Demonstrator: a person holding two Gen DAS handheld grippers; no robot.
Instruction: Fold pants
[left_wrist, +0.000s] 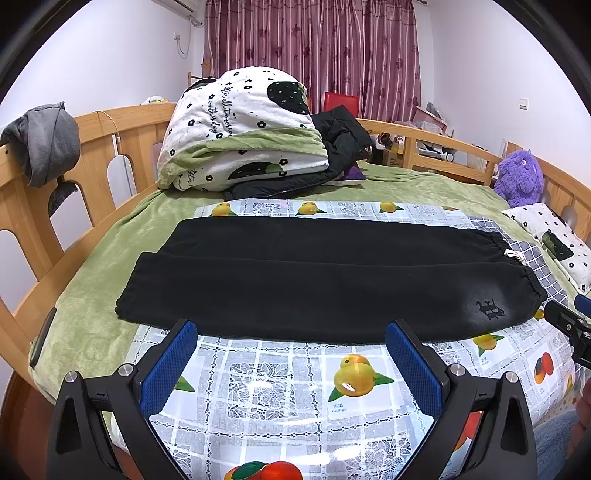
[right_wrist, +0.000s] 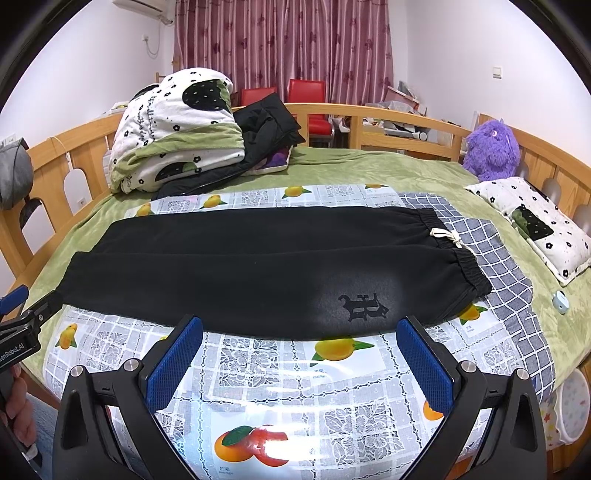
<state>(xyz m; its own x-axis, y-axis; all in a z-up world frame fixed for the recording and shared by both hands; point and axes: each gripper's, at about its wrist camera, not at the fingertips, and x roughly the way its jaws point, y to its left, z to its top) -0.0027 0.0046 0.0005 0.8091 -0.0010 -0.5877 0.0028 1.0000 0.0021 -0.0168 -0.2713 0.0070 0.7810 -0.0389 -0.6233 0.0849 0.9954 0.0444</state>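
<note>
Wooden bed (left_wrist: 110, 125) | fruit-print plastic cloth (left_wrist: 280, 391) | black pants (left_wrist: 314, 273) | maroon curtains (left_wrist: 314, 48)

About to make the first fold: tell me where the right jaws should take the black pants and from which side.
Grip the elastic waistband at its near corner, coming in low from the near edge. The black pants lie flat, legs side by side, waist to the right; the gathered band gives the open right gripper thicker cloth to pinch.

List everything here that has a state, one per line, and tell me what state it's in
pants: flat, unfolded, legs side by side, waistband right
drawstring: tied, lying on the waistband
left gripper: open, holding nothing
right gripper: open, holding nothing
blanket: folded, piled at far side
curtains: drawn shut
</note>
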